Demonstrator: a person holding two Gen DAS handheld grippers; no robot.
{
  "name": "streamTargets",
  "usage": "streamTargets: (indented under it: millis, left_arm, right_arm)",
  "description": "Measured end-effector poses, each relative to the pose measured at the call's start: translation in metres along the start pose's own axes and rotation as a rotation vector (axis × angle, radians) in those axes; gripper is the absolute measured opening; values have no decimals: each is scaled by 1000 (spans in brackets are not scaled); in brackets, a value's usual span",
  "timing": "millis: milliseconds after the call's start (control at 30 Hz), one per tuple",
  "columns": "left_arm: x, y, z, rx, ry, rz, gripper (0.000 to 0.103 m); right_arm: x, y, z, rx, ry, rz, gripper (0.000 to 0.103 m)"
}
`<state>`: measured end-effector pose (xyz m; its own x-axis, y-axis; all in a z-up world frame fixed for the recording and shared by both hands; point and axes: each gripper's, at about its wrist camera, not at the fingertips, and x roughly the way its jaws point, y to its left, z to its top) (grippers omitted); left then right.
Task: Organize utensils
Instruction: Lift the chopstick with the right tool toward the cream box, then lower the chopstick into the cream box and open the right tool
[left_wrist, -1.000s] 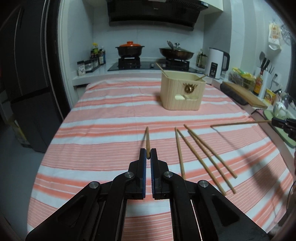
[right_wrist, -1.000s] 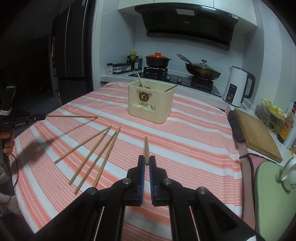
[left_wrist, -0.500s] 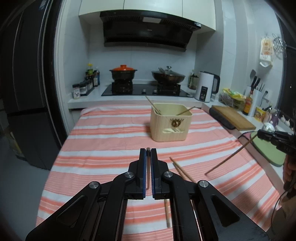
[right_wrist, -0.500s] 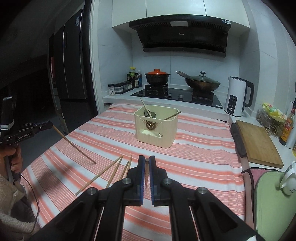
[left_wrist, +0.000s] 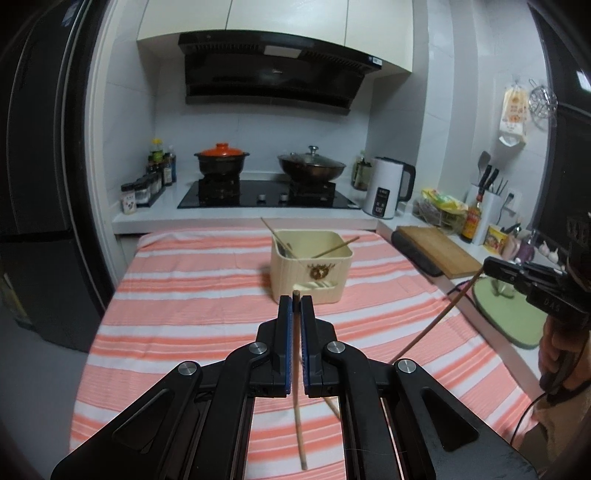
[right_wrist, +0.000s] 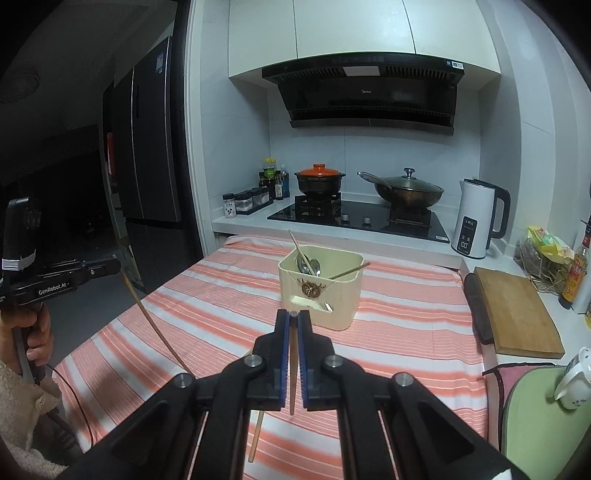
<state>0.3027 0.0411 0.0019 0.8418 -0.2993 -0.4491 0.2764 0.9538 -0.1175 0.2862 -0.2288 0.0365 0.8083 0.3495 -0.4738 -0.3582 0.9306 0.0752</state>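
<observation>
My left gripper (left_wrist: 295, 298) is shut on a wooden chopstick (left_wrist: 300, 435) that hangs down below its jaws over the striped cloth. My right gripper (right_wrist: 293, 314) is shut on another chopstick (right_wrist: 291, 369), held the same way. Each gripper shows in the other's view, the right gripper (left_wrist: 517, 275) at the right edge and the left gripper (right_wrist: 99, 267) at the left, each with its stick slanting down. The cream utensil holder (left_wrist: 284, 269) (right_wrist: 340, 295) stands ahead of both, holding spoons (right_wrist: 310, 264) and two chopsticks. Parts of loose chopsticks (right_wrist: 256, 435) lie on the cloth beneath the jaws.
A wooden cutting board (right_wrist: 517, 310) and a white kettle (right_wrist: 476, 221) sit to the right. A green mat (right_wrist: 546, 417) with a white cup (right_wrist: 572, 380) is at the near right. The stove (right_wrist: 354, 218) with two pots is behind the table, and a dark fridge (right_wrist: 147, 155) stands left.
Both grippers have risen above the table, each carrying its chopstick. The sticks swung from nearly level to hanging steeply. The loose chopsticks on the cloth slid down mostly out of view.
</observation>
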Motion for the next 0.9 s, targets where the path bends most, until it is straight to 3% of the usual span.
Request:
streamTargets:
  millis: [333,533,767,900]
  left_arm:
    - [32,-14,53,-3,19,-67,2]
    - [59,-23,103,3,4,-94,2]
    - [99,-21,163,-13,-62,-59,2]
    - [133,-17,177,-38,-92,-28,2]
  right_arm:
    - [19,4,40,-16,-46,3,5]
    - [37,-3,77,-12,-86,-1,5]
    - [67,-13,129,-21,-162,-41,5]
    - [95,-20,144,-29,-197,-83,5]
